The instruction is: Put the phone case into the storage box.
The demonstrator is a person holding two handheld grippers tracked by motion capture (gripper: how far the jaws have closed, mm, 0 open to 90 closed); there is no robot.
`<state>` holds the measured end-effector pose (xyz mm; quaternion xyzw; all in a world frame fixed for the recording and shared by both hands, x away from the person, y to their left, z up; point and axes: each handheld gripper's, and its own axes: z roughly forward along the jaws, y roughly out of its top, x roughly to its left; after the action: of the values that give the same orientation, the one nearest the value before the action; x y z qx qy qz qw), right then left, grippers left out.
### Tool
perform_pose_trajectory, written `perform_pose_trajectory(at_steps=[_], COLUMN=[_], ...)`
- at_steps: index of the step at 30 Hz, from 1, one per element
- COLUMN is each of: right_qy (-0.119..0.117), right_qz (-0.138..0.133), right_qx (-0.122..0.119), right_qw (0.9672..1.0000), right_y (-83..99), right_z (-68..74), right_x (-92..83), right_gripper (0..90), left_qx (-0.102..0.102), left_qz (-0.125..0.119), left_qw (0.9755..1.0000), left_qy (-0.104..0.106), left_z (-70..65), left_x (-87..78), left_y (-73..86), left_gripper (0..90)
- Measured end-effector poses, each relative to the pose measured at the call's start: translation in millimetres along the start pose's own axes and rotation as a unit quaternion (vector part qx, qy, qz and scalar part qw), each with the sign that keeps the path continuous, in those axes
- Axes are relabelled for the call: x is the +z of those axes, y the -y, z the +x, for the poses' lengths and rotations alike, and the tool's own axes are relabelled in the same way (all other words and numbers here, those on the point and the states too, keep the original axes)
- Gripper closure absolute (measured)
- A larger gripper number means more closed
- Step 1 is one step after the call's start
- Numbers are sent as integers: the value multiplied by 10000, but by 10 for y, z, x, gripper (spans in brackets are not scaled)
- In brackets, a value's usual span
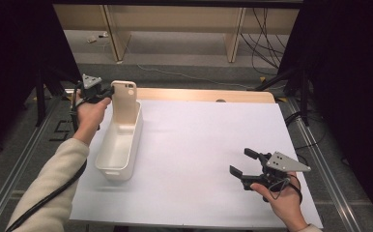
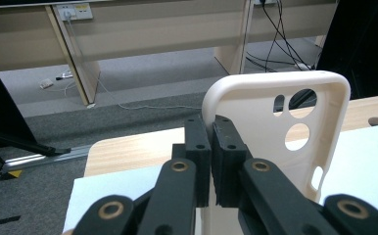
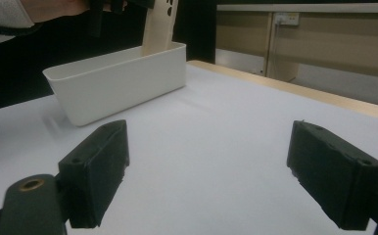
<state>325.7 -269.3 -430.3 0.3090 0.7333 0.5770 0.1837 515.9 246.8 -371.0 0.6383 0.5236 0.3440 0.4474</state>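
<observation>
I clamp left gripper (image 1: 108,92) on edge of phone case (image 1: 124,104), upright, lower end inside bin (image 1: 108,162) at far left. Right gripper (image 1: 242,163) wide apart, empty, near right.

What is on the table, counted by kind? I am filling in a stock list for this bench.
Phone case, cream, held upright in the bin by the left gripper: 1
Bin, white, oblong: 1
Grippers, counting the open right gripper: 2
Total: 4
</observation>
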Motion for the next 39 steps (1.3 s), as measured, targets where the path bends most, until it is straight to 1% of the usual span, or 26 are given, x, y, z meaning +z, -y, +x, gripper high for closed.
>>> perform_pose_trajectory(at_steps=[3, 4, 9, 11, 12, 13, 15, 16, 17, 23, 25, 30, 31, 32, 33, 36, 38, 39], right_qy=[22, 13, 9, -39, -61, -50, -46, -49, -63, -65, -70, -68, -42, 14, -52, -60, -55, -84], right_qz=[-111, -87, -91, -8, -91, -95, -9, -11, -87, -94, -56, -94, -32, -132, -31, -10, -11, -98], right_qx=[-42, 2, -2, -3, 17, 14, -13, -9, 15, 14, 12, 12, -3, 4, 20, 8, 7, 35], right_qw=[9999, 10000, 10000, 10000, 9999, 9999, 10000, 10000, 9999, 9999, 10000, 9999, 10000, 9999, 10000, 10000, 10000, 9999], right_y=[3, 1, 3, 1, 7, 7, 1, 2, 7, 7, 5, 8, 4, 10, 6, 5, 5, 11], right_z=[-3, 3, 2, 1, 3, 4, 2, 2, 4, 6, 4, 6, 3, 6, 5, 5, 6, 6], right_x=[13, 10, 11, 5, 18, 18, 4, 6, 18, 19, 14, 20, 10, 21, 13, 13, 13, 26], right_gripper=[170, 170, 170, 170, 170, 170, 170, 170, 170, 171, 171, 171, 171, 171, 171, 171, 171, 171], left_qx=[13, 14, 23, 17, 3, -4, 7, -1, -6, 15, 23, 19, 23, 26, 31, 49, 63, 60], left_qz=[23, 24, 62, 67, 67, 74, 89, 95, 98, 120, 129, 160, 165, 176, 179, 183, 180, 183], left_qw=[10000, 10000, 10000, 10000, 10000, 10000, 10000, 10000, 10000, 9999, 9999, 9999, 9999, 9998, 9998, 9998, 9998, 9998], left_qy=[2, 8, 2, 1, -14, -9, 1, -9, -7, 1, 0, -9, -7, -14, -15, 0, 3, 9], left_z=[2, 3, -1, 0, -1, 1, 7, 7, 8, 7, 5, 2, 4, 4, 3, 0, 0, -1], left_x=[11, 15, 35, 42, 45, 47, 50, 50, 52, 67, 72, 89, 93, 95, 96, 99, 102, 103], left_y=[4, 5, 13, 20, 24, 27, 31, 34, 35, 44, 46, 60, 60, 60, 61, 63, 63, 63], left_gripper=[865, 865, 865, 865, 865, 865, 865, 865, 865, 865, 865, 865, 865, 865, 865, 865, 865, 865])
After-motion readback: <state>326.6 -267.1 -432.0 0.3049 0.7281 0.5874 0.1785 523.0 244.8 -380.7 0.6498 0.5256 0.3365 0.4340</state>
